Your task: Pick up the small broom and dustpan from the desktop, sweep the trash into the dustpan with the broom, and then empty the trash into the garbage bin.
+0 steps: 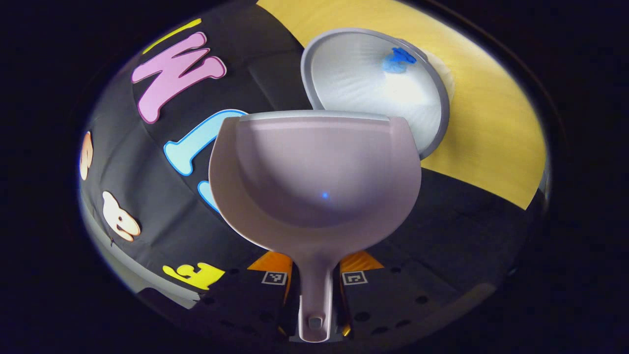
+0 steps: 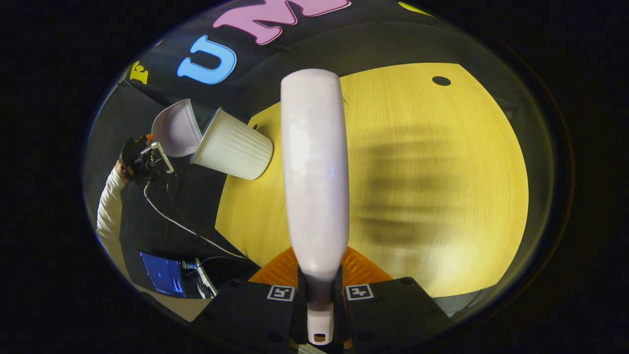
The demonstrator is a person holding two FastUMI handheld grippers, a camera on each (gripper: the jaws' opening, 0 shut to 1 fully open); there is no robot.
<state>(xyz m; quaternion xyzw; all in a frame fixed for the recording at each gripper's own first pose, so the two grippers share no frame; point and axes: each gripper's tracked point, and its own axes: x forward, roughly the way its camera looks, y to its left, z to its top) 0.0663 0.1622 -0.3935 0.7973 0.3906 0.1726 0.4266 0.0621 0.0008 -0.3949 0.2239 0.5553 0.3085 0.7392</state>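
The left gripper has its 2 fingers clamped on the handle of the pale lilac plastic dustpan, tipped over the white ribbed garbage bin at the yellow wooden surface's edge, blue trash inside. The right gripper grips the white plastic broom above the surface.

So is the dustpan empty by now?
Empty: the dustpan shows a bare scoop, tipped toward the bin, where a blue scrap lies inside.
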